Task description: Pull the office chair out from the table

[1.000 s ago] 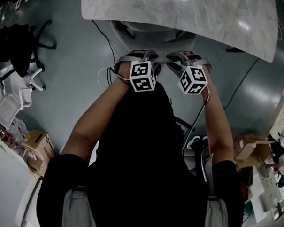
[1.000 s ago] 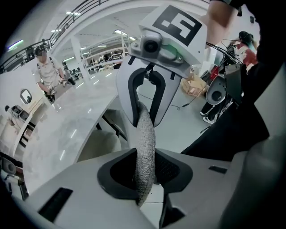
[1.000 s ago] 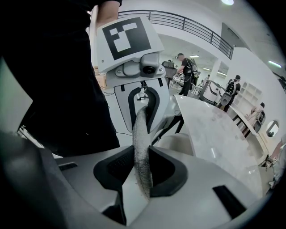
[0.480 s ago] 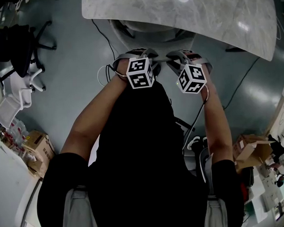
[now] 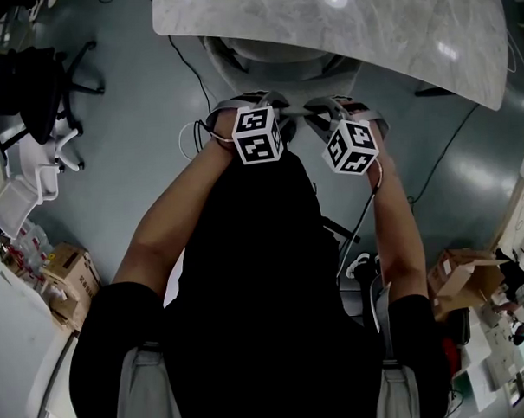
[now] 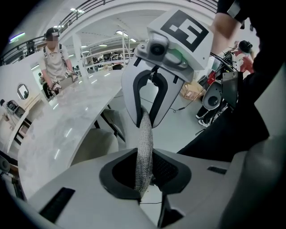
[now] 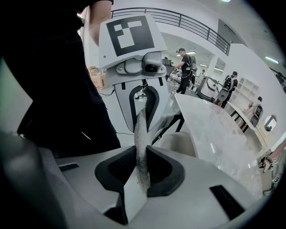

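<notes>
**Left gripper view, right gripper view, head view: both grippers on the office chair's back, chair tucked under the table**

Left gripper view, nearest the lens: my left gripper (image 6: 144, 176) has its black pads against the grey woven top edge (image 6: 144, 134) of the office chair (image 6: 145, 118). Its jaws are closing on that edge.

Right gripper view: my right gripper (image 7: 142, 172) takes the same edge a little further along. Its pads are on the fabric and its jaws are likewise closing. In each of these two views the other gripper stands just beyond, astride the same strip and facing the camera.

Head view: my forearms (image 5: 171, 216) reach forward and down, side by side. Each gripper carries a marker cube, left (image 5: 257, 135) and right (image 5: 353, 145), printed with black-and-white square codes. These codes are the only print I can make out.

Just past the grippers, the chair's pale seat (image 5: 268, 58) lies under the near rim of the table (image 5: 393, 33), a white marbled top with a curved edge.

Farther out is the grey-green floor (image 5: 138, 140), with a black cable (image 5: 185, 73) trailing from under the table. A black chair (image 5: 40, 83) stands well to the left. Open cardboard boxes sit at the lower left (image 5: 70, 271) and lower right (image 5: 460, 273), their print too small to read.

Farthest, in the gripper views, people (image 6: 56, 56) (image 7: 183, 62) stand by the far end of the table.
</notes>
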Tool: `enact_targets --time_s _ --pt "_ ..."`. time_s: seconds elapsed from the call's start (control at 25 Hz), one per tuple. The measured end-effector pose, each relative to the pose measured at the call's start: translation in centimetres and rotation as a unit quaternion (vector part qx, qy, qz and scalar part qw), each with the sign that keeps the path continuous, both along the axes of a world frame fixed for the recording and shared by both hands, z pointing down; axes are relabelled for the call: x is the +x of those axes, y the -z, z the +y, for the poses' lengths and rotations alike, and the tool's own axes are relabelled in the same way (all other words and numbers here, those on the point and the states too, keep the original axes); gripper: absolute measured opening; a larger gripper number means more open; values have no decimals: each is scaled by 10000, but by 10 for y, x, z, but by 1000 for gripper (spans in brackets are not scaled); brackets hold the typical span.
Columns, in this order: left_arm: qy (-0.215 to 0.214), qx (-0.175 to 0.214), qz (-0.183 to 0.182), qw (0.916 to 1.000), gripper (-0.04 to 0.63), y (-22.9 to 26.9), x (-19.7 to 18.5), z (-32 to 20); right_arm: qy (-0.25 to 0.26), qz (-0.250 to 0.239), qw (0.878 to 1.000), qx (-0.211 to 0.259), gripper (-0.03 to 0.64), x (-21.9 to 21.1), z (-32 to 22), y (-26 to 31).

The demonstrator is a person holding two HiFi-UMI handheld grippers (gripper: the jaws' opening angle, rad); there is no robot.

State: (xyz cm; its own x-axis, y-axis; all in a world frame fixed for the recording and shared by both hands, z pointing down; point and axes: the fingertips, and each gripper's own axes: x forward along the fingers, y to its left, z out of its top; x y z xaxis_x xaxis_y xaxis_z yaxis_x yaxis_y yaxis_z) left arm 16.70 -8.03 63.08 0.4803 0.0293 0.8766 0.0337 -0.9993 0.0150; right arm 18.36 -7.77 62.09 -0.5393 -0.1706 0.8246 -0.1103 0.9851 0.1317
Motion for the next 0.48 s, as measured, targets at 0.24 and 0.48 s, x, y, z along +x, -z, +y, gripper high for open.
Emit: enact_targets --time_s 0.24,0.48 --pt "-68 -61 -5 10000 84 0 -1 16 -84 -21 10000 -40 77 -1 16 -1" --pt "-132 -185 40 9997 84 1 -8 40 -164 50 9998 -86 77 -9 39 -1"
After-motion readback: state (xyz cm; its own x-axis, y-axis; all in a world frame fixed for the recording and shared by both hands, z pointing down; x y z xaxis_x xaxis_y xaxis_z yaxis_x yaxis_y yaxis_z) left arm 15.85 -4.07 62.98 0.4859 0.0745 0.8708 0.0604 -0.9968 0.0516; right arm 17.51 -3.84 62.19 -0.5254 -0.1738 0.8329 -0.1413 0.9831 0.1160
